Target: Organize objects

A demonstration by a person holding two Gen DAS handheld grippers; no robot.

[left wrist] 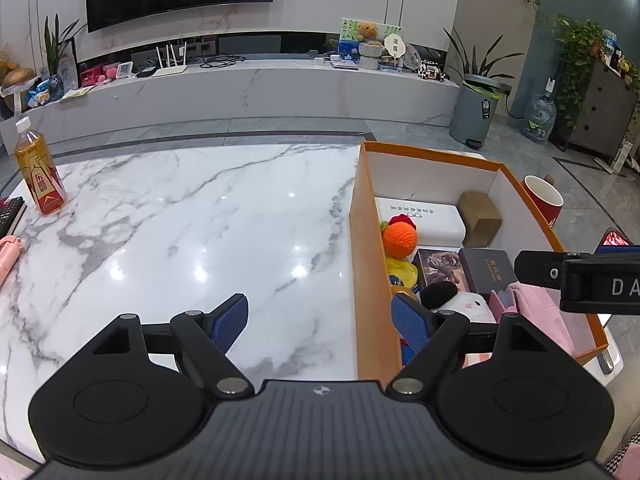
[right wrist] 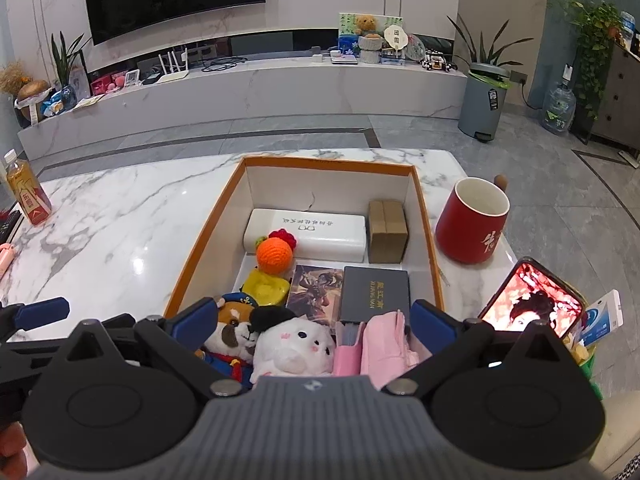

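Note:
An orange-rimmed box (right wrist: 208, 216) with white walls stands on the marble table. It holds a white case (right wrist: 308, 232), a small cardboard box (right wrist: 387, 232), an orange crochet ball (right wrist: 274, 256), a dark box (right wrist: 376, 292), a dog plush (right wrist: 234, 330), a white plush (right wrist: 296, 344) and a pink cloth item (right wrist: 384, 340). My right gripper (right wrist: 312, 320) hangs open over the box's near end, holding nothing. My left gripper (left wrist: 320, 316) is open and empty, straddling the box's left wall (left wrist: 356, 200).
A red mug (right wrist: 472, 228) and a lit phone (right wrist: 532, 304) sit right of the box. At the table's far left are a drink bottle (left wrist: 38, 172), a dark book-like object (left wrist: 10, 212) and a pink object (left wrist: 8, 252). Bare marble (left wrist: 200, 220) lies left of the box.

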